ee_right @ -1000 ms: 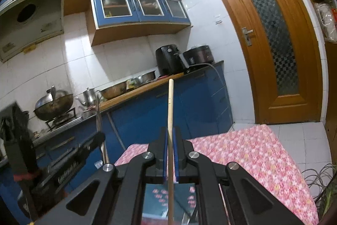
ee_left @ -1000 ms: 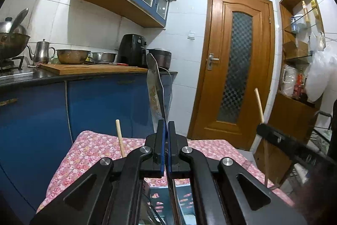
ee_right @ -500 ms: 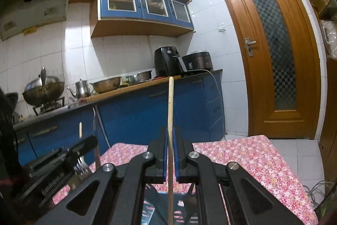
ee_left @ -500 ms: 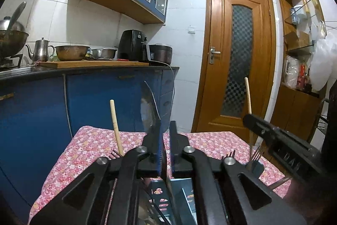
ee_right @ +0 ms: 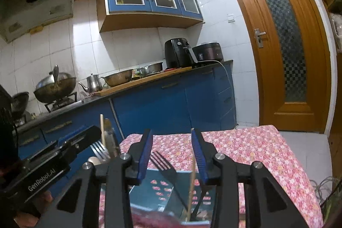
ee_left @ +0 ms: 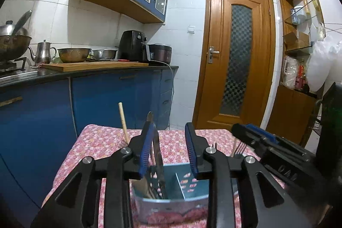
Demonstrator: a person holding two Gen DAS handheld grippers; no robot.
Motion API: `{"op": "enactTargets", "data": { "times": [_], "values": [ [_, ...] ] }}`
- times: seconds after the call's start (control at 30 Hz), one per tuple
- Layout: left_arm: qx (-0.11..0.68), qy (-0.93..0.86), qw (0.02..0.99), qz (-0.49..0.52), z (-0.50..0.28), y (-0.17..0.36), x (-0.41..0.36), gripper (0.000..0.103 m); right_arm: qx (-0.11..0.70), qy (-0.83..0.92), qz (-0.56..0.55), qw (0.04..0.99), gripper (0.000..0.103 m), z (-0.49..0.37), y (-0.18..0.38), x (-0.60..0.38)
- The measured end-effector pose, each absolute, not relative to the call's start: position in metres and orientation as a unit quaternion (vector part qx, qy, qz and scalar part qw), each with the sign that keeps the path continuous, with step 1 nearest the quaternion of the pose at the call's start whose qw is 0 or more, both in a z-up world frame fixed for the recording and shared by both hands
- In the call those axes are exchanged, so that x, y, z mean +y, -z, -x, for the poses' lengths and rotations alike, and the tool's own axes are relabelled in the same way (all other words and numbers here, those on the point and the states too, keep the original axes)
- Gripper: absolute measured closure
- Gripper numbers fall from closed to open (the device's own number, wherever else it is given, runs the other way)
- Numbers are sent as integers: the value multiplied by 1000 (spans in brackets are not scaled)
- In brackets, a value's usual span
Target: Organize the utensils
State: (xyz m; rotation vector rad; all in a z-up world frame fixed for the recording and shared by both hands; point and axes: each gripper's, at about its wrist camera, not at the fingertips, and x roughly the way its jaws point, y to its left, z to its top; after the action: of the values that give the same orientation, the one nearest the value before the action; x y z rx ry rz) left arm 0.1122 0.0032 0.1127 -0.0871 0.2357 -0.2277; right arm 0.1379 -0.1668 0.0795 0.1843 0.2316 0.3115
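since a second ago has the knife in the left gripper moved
Yes. The knife has dropped: its tip, earlier level with the countertop, now sits low against the blue cabinet, inside the holder, with the left gripper open.

Table (floral cloth) [ee_left: 100, 142] bears holder [ee_left: 171, 204].

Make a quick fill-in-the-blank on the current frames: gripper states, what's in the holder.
1. The jaws of the left gripper are ____.
2. The knife stands in the metal utensil holder, blade pointing ____.
3. Between the fingers of the right gripper a black ____ stands tines up in the holder.
4. The tablecloth has a pink ____ pattern.

Missing words: open; up; fork; floral
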Motion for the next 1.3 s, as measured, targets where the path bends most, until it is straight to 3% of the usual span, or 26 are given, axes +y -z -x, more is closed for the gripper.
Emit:
{"op": "enactTargets", "data": {
  "times": [0.3,0.47,0.67,0.77,0.9,1.3],
  "values": [
    [156,85,983,51,-74,-113,19,63,142,-144,-99,974,62,-91,-85,-176],
    [172,79,981,47,-49,-107,24,56,160,-143,-105,971,57,-66,-78,-178],
    [202,75,975,50,-23,-92,26,43,167,-139,-91,972,43,-36,-65,-170],
    [212,71,973,50,-14,-82,26,38,168,-134,-87,973,29,-22,-57,-167],
    [226,68,971,46,-6,-67,24,36,177,-126,-73,973,21,-9,-45,-161],
    [220,40,974,25,8,-41,21,36,195,-99,-51,974,20,9,-9,-159]
  ]
}}
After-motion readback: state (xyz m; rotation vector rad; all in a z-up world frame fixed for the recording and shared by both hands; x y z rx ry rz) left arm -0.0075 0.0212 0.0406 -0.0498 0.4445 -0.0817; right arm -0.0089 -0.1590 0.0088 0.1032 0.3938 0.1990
